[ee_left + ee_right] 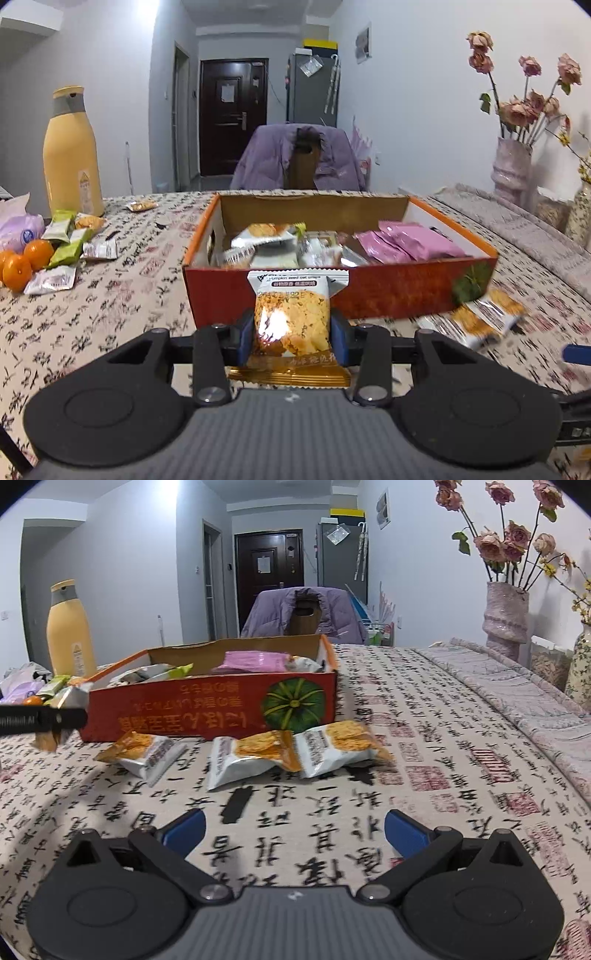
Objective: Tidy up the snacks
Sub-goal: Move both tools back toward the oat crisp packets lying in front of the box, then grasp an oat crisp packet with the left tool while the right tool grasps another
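Observation:
My left gripper is shut on an orange-and-white oat crisp packet, held upright just in front of the red cardboard box. The box holds pink packets and several white and orange ones. In the right wrist view the same box stands at the left, with three oat crisp packets lying on the cloth before it. My right gripper hovers open above the cloth, short of those packets, with nothing between its fingers. The left gripper's side shows at the left edge.
A yellow bottle stands at the back left, with green and white snack packets and oranges near it. A chair with a purple jacket is behind the table. Vases with dried roses stand at the right.

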`<act>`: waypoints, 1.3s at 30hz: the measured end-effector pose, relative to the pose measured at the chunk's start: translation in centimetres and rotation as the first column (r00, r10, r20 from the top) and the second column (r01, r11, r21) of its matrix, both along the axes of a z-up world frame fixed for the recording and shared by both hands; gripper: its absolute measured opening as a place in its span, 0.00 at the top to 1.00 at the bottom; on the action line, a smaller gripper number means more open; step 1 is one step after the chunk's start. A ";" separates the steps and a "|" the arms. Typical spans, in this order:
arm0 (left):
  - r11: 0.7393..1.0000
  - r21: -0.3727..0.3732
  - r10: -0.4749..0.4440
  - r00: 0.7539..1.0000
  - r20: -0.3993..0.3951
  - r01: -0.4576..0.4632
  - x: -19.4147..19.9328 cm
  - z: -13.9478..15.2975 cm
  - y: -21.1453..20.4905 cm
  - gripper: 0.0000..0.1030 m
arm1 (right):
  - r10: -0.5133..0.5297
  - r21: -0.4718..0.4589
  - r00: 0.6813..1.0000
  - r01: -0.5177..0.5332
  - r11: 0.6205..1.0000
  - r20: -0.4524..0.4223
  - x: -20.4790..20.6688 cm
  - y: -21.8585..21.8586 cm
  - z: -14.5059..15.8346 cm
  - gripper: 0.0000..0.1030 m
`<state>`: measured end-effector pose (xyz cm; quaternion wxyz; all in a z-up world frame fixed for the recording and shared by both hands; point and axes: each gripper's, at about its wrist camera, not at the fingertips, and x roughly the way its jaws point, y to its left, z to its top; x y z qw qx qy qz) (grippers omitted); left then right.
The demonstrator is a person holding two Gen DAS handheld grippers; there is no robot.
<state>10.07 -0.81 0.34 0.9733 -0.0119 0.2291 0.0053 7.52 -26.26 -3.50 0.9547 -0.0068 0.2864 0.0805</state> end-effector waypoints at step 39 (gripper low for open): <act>0.999 -0.033 0.002 1.000 0.016 -0.001 1.2 -2.2 0.8 0.60 | -0.014 -0.036 0.991 0.009 0.999 -0.135 13.1 -1.4 -1.0 0.00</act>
